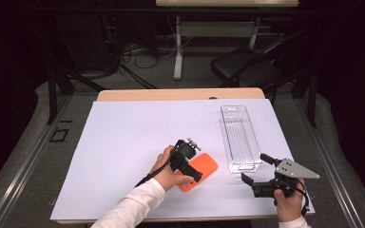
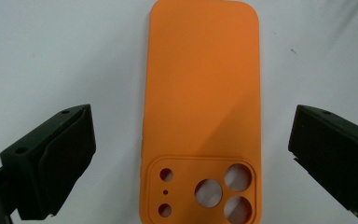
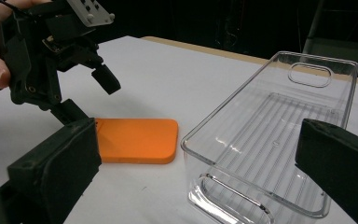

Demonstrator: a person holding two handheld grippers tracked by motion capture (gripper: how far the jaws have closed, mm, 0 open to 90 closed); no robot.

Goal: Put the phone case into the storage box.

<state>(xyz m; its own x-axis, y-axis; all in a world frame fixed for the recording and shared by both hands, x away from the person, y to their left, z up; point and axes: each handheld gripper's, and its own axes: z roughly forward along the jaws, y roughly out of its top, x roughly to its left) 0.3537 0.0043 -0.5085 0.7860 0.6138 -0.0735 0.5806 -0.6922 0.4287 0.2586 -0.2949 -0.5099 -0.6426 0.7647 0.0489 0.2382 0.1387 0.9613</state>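
Observation:
An orange phone case lies flat on the white sheet, its back up; the camera cut-outs show in the left gripper view. My left gripper hovers just above it, open, its jaws wide on either side of the case and nothing held. A clear plastic package tray lies to the right of the case, long side running away from me. My right gripper is open near the tray's near end, holding nothing. The right gripper view shows the left gripper over the case.
The white sheet covers most of the wooden table. Beyond the table's far edge are a dark chair, table legs and cables on the floor. A small dark mark sits at the far edge.

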